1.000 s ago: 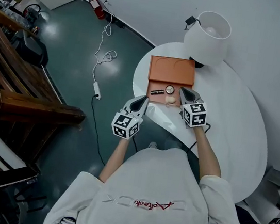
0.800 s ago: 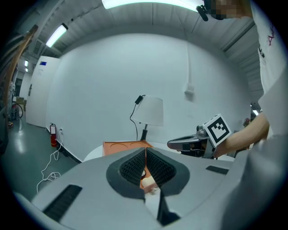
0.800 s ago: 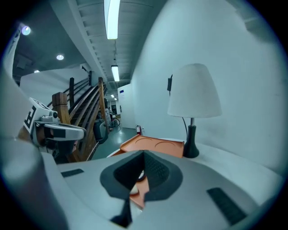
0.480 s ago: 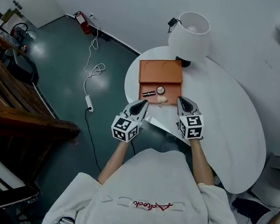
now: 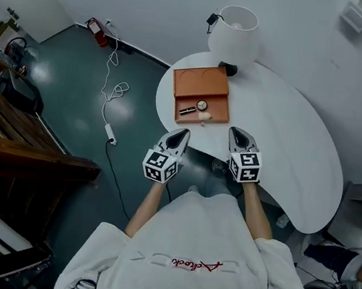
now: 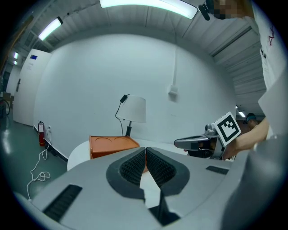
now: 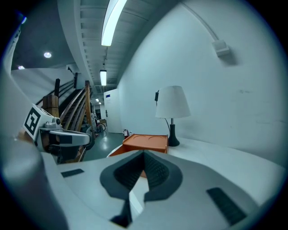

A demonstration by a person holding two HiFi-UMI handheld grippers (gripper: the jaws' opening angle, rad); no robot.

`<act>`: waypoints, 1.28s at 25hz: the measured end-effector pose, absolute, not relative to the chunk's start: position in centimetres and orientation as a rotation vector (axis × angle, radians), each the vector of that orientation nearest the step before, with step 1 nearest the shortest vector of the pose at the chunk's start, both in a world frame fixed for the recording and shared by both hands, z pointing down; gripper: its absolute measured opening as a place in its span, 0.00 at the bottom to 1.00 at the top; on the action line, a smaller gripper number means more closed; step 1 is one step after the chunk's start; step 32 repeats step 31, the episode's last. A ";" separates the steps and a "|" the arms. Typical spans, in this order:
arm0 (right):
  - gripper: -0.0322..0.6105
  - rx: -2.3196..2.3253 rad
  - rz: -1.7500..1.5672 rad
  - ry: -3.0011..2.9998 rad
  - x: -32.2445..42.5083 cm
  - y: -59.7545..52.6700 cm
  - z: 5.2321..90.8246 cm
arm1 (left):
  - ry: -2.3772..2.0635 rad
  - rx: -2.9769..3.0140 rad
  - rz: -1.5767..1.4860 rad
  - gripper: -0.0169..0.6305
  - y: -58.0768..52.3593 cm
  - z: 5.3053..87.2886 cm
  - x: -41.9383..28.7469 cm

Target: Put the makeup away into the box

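An orange box (image 5: 198, 82) lies open on the white table (image 5: 282, 142), its lid folded back flat. In its near half lie a black lipstick (image 5: 187, 110), a round compact (image 5: 202, 105) and a pale beige piece (image 5: 203, 116). My left gripper (image 5: 182, 134) and right gripper (image 5: 238, 133) hover side by side short of the box, near the table's front edge. Both are shut with nothing between the pads. The left gripper view shows its closed tips (image 6: 146, 149) in front of the box (image 6: 112, 144). The right gripper view shows the same (image 7: 144, 153), with the box (image 7: 146, 142) behind.
A white table lamp (image 5: 235, 31) stands just behind the box. On the dark floor to the left are a white cable (image 5: 111, 90), a red fire extinguisher (image 5: 97, 30) and wooden furniture (image 5: 24, 157).
Both grippers have drawn back from the box toward the person. The right one, earlier at the box's front edge, now sits apart from it. Both stay shut.
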State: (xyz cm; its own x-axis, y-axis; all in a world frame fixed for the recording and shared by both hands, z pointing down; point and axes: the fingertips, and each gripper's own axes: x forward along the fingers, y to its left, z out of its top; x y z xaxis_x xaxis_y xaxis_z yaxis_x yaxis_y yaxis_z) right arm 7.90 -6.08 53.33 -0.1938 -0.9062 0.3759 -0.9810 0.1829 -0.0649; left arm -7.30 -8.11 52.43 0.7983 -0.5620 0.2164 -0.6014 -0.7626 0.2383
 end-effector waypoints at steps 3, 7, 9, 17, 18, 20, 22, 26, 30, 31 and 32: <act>0.08 1.845 0.419 -2.191 8.0 -4.8 53.1 | -0.880 2.693 0.195 0.05 -6.8 52.7 -7.4; 0.08 1.873 0.405 -2.168 7.9 -3.1 53.0 | -0.866 2.696 0.198 0.05 -5.4 52.9 -7.5; 0.08 1.885 0.409 -2.163 8.0 -2.4 53.2 | -0.863 2.697 0.197 0.05 -4.8 53.0 -7.6; 0.08 1.905 0.397 -2.145 8.6 -1.1 53.1 | -0.858 2.709 0.200 0.05 -3.7 53.0 -7.3; 0.08 1.905 0.397 -2.145 8.6 -1.0 53.1 | -0.858 2.709 0.201 0.05 -3.6 53.0 -7.3; 0.08 1.901 0.399 -2.147 8.6 -0.9 53.2 | -0.863 2.709 0.200 0.05 -3.5 53.0 -7.3; 0.08 1.892 0.405 -2.148 8.5 -0.8 53.3 | -0.871 2.709 0.198 0.05 -3.6 52.9 -7.4; 0.08 1.880 0.412 -2.148 8.0 -0.5 53.5 | -0.886 2.711 0.193 0.05 -3.7 52.8 -8.1; 0.08 1.871 0.416 -2.152 7.7 -0.4 53.8 | -0.892 2.707 0.193 0.05 -3.7 52.8 -8.5; 0.08 1.870 0.417 -2.152 7.6 -0.4 53.8 | -0.892 2.706 0.193 0.05 -3.7 52.8 -8.5; 0.08 1.870 0.417 -2.152 7.6 -0.4 53.8 | -0.892 2.706 0.193 0.05 -3.7 52.8 -8.5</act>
